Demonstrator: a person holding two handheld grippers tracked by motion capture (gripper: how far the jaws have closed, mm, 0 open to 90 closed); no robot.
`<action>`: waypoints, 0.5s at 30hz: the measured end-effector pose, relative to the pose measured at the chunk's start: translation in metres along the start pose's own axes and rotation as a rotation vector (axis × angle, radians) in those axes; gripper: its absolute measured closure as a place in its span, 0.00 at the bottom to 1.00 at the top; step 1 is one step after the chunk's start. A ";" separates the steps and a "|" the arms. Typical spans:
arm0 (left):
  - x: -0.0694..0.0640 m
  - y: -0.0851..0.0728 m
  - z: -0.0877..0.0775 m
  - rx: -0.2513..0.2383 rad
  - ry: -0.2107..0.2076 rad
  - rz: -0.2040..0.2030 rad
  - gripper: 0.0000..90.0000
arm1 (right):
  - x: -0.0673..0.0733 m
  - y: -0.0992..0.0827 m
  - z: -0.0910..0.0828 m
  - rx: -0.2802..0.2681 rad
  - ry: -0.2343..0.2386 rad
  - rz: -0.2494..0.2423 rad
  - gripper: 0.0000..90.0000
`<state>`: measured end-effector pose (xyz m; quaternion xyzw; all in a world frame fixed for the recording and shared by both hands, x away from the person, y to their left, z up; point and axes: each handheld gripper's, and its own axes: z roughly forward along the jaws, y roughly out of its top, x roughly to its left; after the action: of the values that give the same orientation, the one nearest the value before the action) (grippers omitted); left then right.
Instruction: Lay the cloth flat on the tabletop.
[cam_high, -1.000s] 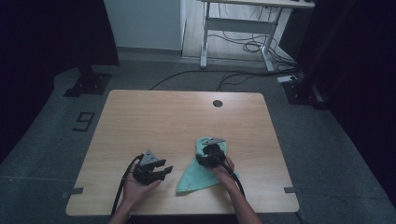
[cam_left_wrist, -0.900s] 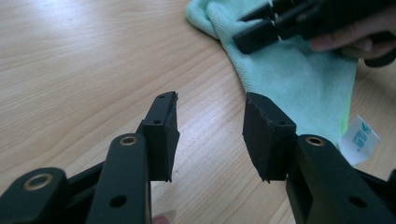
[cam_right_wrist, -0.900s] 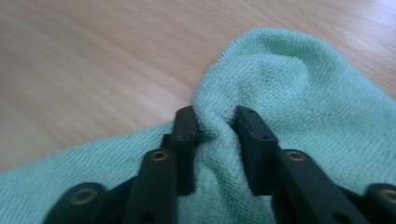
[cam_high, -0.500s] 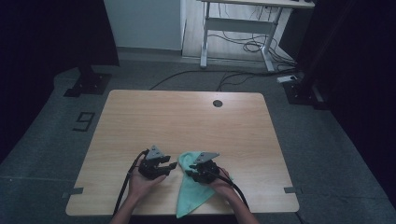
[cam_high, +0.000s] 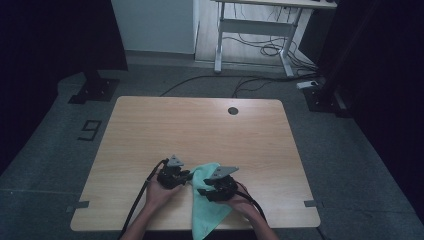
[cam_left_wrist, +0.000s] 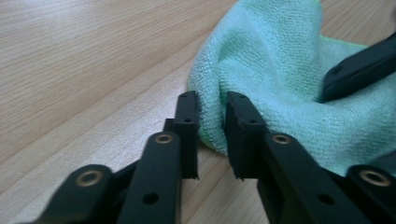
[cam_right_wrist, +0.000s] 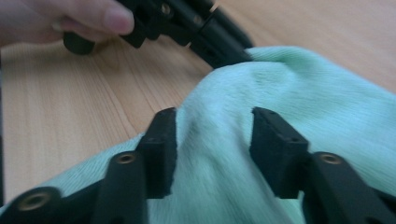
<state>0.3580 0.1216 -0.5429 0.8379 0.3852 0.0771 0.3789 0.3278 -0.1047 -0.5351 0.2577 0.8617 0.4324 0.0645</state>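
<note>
A mint-green microfibre cloth (cam_high: 210, 212) lies crumpled near the table's front edge, its lower corner hanging over the edge. My left gripper (cam_high: 189, 176) meets the cloth's left side. In the left gripper view its jaws have just been closing, and the left gripper (cam_left_wrist: 212, 116) is shut on a raised fold of the cloth (cam_left_wrist: 280, 65). My right gripper (cam_high: 202, 191) rests on top of the cloth. Its jaws have just been opening: the right gripper (cam_right_wrist: 212, 140) stands open astride a ridge of the cloth (cam_right_wrist: 308, 98), the pads not pressing it.
The wooden table (cam_high: 200, 130) has a round cable hole (cam_high: 233, 110) at the back. Black stand bases (cam_high: 95, 90) and cables lie on the grey floor around it. A desk frame (cam_high: 250, 30) stands behind.
The left gripper moved right to the cloth and closed on a fold. The right gripper slid toward the near edge with the cloth, then opened its jaws.
</note>
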 end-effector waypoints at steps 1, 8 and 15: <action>-0.001 0.001 0.000 0.007 0.003 0.005 0.89 | 0.000 -0.001 -0.006 -0.015 -0.017 0.008 0.52; -0.007 0.002 0.000 0.026 0.035 0.029 0.95 | -0.005 -0.029 -0.055 -0.016 -0.230 0.118 0.47; -0.008 0.003 -0.004 0.032 0.045 0.034 0.96 | -0.011 -0.056 -0.066 0.050 -0.310 0.191 0.47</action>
<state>0.3522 0.1169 -0.5367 0.8484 0.3805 0.0964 0.3553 0.2938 -0.1851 -0.5397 0.4034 0.8235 0.3701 0.1487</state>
